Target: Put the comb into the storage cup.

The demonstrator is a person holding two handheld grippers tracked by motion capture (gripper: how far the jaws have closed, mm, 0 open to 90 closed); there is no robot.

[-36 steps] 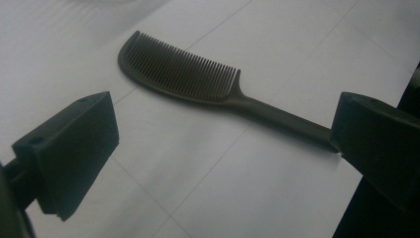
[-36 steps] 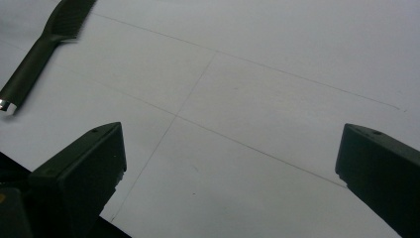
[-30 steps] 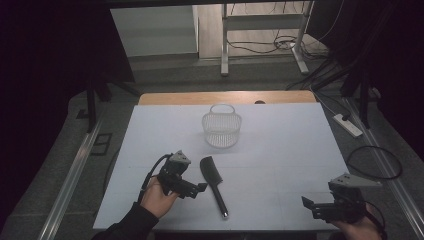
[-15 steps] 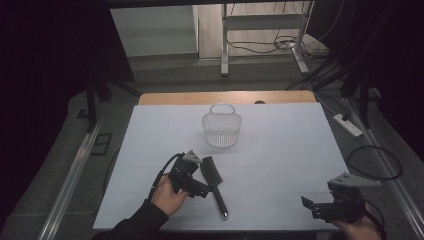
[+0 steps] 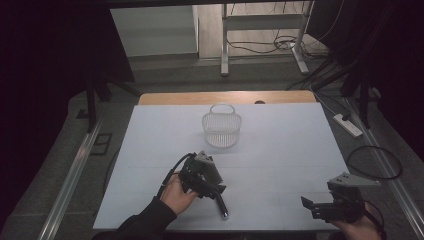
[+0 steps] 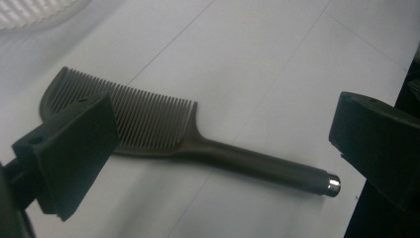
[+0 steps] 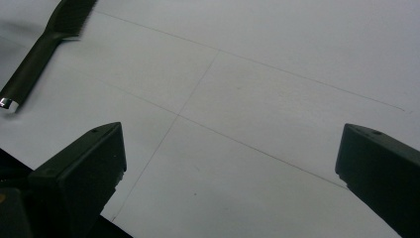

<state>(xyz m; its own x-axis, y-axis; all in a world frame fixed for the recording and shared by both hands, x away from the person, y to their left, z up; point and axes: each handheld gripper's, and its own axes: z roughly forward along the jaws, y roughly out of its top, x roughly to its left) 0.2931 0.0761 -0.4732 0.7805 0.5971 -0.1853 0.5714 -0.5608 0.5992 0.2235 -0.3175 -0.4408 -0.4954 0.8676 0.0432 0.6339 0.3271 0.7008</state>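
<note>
Now the left tongs (image 6: 218,148) gape wide over the comb (image 6: 163,134), which lies flat on the surface (image 5: 280,150). Better straddle the handle, then pinch squarely. Right tongs (image 5: 327,209) idle, released; basket (image 5: 221,127) waits beyond.

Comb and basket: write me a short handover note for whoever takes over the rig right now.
Left gripper: open, jaws either side of the comb, not closed on it.
Right gripper: open, holding nothing, over bare table at the near right corner.
Comb: flat on the table, handle toward the near edge.
Basket: upright further back, apparently empty.
Done: left gripper lined up on the comb.
Left: close, lift, and probably carry it to the basket.
</note>
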